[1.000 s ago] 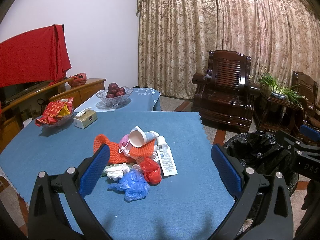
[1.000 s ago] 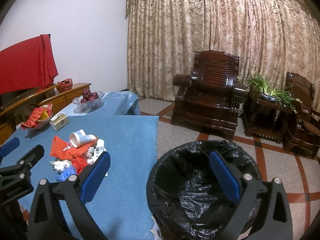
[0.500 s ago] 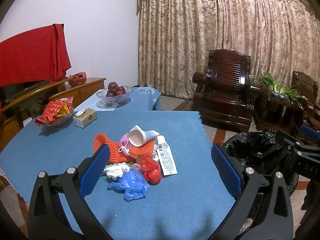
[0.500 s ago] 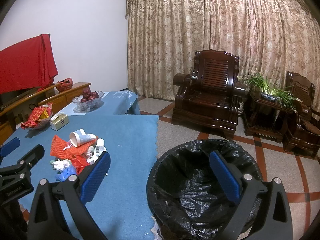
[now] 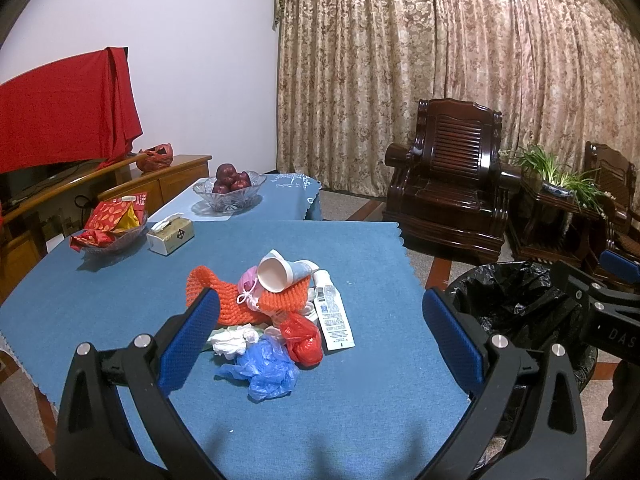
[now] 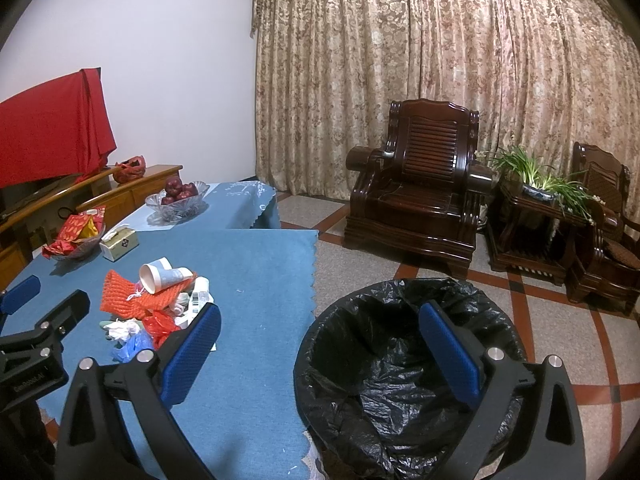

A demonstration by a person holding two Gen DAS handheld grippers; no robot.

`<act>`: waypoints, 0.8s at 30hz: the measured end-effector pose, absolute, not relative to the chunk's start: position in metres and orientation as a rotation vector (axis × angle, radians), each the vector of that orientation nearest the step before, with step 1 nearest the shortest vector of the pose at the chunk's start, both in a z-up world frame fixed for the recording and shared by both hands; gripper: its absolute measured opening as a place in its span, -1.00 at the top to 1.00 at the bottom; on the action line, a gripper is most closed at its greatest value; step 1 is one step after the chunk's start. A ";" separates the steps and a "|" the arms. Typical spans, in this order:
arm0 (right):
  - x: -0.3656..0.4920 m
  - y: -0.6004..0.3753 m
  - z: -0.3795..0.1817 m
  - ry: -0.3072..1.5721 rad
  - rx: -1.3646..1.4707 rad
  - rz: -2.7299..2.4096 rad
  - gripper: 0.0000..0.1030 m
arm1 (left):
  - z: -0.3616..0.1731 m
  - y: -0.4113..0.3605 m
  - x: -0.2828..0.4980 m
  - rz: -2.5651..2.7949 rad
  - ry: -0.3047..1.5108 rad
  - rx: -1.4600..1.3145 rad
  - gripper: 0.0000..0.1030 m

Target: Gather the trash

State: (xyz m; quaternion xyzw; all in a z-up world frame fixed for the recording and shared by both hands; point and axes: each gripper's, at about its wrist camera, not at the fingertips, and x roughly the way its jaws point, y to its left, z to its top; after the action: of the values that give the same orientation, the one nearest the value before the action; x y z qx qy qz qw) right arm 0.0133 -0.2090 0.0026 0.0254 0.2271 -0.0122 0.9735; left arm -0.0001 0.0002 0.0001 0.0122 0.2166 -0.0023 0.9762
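A pile of trash lies mid-table on the blue cloth: a paper cup [image 5: 280, 270] on an orange foam net [image 5: 236, 300], a white tube [image 5: 332, 312], a red bag [image 5: 304, 338], a blue bag [image 5: 266, 370] and white tissue [image 5: 232, 340]. The pile also shows in the right wrist view [image 6: 156, 304]. My left gripper [image 5: 320, 340] is open and empty, above the table just short of the pile. My right gripper [image 6: 320, 348] is open and empty over the near rim of the black-lined bin [image 6: 404, 392], which stands on the floor right of the table [image 5: 520, 300].
At the table's far left stand a snack bowl [image 5: 110, 228], a tissue box [image 5: 170, 234] and a glass bowl of apples [image 5: 230, 190]. Dark wooden armchairs [image 6: 416, 200] and a plant stand [image 6: 540, 208] stand beyond the bin. A sideboard [image 5: 120, 188] runs along the left wall.
Almost nothing has changed. Both grippers stay open and hold nearly still, with only a slight drift of view.
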 end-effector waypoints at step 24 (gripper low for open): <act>0.015 -0.209 0.001 0.461 0.052 -0.024 -0.89 | 0.000 0.000 0.000 -0.005 0.439 0.023 -0.91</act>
State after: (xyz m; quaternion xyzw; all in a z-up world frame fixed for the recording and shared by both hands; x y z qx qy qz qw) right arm 0.0152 -0.2094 0.0013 0.0257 0.2284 -0.0121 0.9732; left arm 0.0000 0.0003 0.0001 0.0113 0.2179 -0.0023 0.9759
